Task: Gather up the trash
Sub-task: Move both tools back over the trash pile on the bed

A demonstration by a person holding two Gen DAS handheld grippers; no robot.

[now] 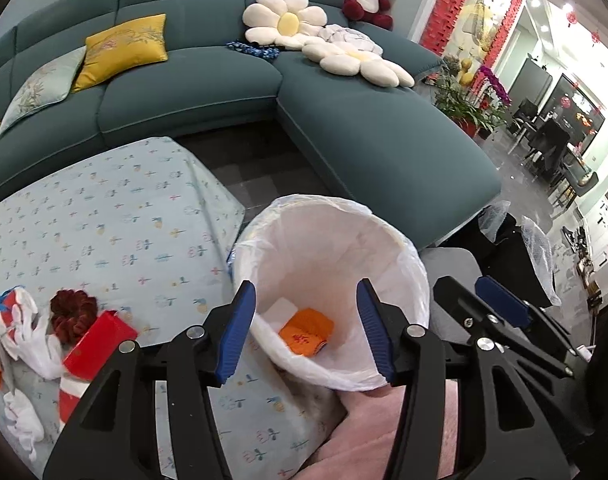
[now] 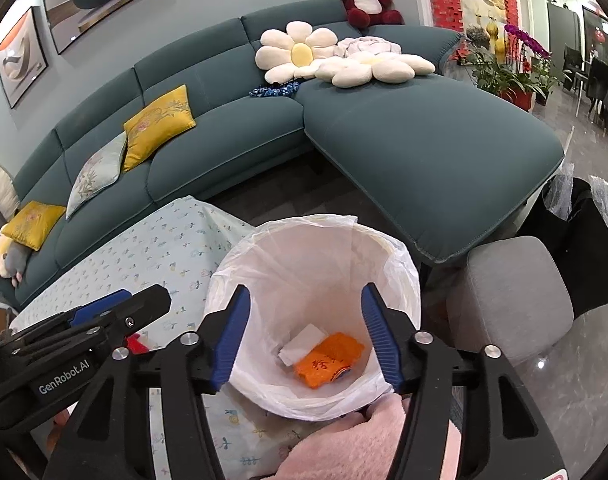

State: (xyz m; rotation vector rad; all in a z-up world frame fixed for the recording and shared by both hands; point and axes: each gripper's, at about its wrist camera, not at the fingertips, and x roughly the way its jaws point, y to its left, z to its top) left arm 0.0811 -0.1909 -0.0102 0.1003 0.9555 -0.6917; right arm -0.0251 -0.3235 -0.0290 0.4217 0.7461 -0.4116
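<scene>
Both tongs, left (image 1: 304, 328) and right (image 2: 304, 332), gape empty over lined bin (image 1: 407, 248); orange packet (image 1: 305, 332) lies below, remaining trash (image 1: 92, 340) on table left of them.

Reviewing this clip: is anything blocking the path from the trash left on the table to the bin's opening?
Nothing visible does. The red packet and white wrappers lie on the tablecloth, left of the lined bin. The bin's mouth is uncovered, holding only an orange packet. Both the left gripper and right gripper hang open above it.
</scene>
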